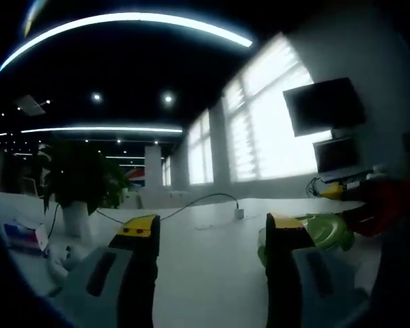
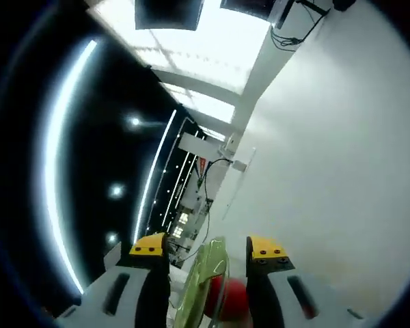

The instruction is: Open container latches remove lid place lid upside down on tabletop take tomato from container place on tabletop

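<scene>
In the left gripper view my left gripper (image 1: 208, 229) stands open over the white tabletop (image 1: 205, 273), with nothing between its yellow-tipped fingers. The green container lid (image 1: 324, 231) lies just right of its right finger. In the right gripper view, which is strongly rolled, my right gripper (image 2: 206, 247) is open. The translucent green lid (image 2: 203, 277) stands edge-on in the gap, clear of both fingers. Behind it sits the red tomato (image 2: 231, 299), low between the jaws. The container's body is hidden.
A potted plant (image 1: 78, 181) and small items (image 1: 24, 236) stand at the table's left. A cable with a white adapter (image 1: 238, 213) crosses the far middle. A dark monitor (image 1: 324, 106) hangs at right above a blurred red shape (image 1: 386, 205).
</scene>
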